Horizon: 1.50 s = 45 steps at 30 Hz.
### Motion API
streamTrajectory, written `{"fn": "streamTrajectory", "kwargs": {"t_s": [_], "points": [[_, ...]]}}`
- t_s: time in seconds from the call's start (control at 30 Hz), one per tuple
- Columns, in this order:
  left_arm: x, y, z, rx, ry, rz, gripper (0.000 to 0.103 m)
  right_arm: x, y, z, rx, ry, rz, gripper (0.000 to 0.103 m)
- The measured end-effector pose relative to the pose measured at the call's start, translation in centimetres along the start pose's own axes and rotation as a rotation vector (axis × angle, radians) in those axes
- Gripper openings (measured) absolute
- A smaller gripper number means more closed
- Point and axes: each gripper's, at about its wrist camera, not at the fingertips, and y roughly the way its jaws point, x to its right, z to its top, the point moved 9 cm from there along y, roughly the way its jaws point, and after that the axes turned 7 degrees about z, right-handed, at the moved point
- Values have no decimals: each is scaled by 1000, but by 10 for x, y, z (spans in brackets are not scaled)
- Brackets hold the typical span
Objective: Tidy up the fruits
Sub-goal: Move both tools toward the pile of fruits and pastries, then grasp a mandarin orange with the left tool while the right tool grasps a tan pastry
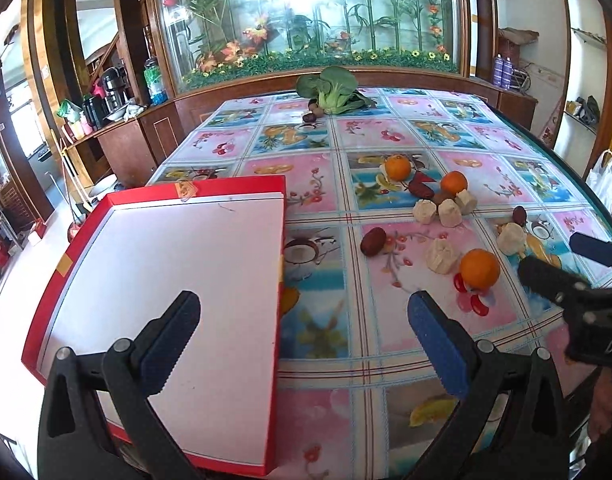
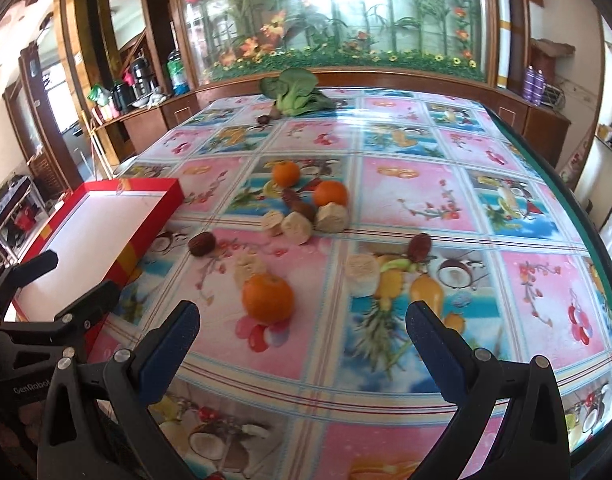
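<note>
**Fruit waits on the table, tray empty**

The nearest orange (image 2: 267, 298) sits on the patterned tablecloth (image 2: 446, 184), just right of the red-rimmed tray (image 2: 153, 216), whose white floor holds nothing. A pale, ridged chunk (image 2: 247, 266) touches the orange's far side, a dark date (image 2: 201, 243) lies between it and the tray, and two more oranges (image 2: 285, 173) (image 2: 330, 194) cluster farther off with more chunks. A leafy green (image 2: 293, 94) rests well beyond, at the table's far edge. The right gripper (image 2: 303, 344) hangs spread wide and empty just short of the orange; the left gripper (image 1: 303, 340), equally wide and empty, hovers over the tray's near right rim. The risk: a round orange on slick cloth could roll from an off-centre pinch, knocking the touching chunk.
</note>
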Motion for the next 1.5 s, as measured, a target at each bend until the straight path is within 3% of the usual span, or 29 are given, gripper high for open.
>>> {"fn": "streamTrajectory", "kwargs": {"t_s": [0.27,0.6,0.77,1.0,1.1,1.2,1.27,1.5], "points": [[-2,-3,-3,3,-12,-38,103,28,-9,2,26,75,0,98],[32,-16,-3,-11,65,-116,103,68,-29,-3,53,133,-35,96],[46,-18,-5,-20,58,-165,103,76,-28,-7,44,157,-12,94],[68,-14,-11,-28,83,-199,103,56,-10,2,12,125,74,75],[75,-9,-13,-44,83,-224,103,51,4,9,-11,98,74,71],[80,-6,-14,-44,90,-228,102,49,20,12,-53,86,72,59],[83,-5,-12,-40,96,-232,96,51,28,12,-74,96,69,57],[100,4,-8,-91,97,-294,80,58,50,7,-141,149,97,30]]}}
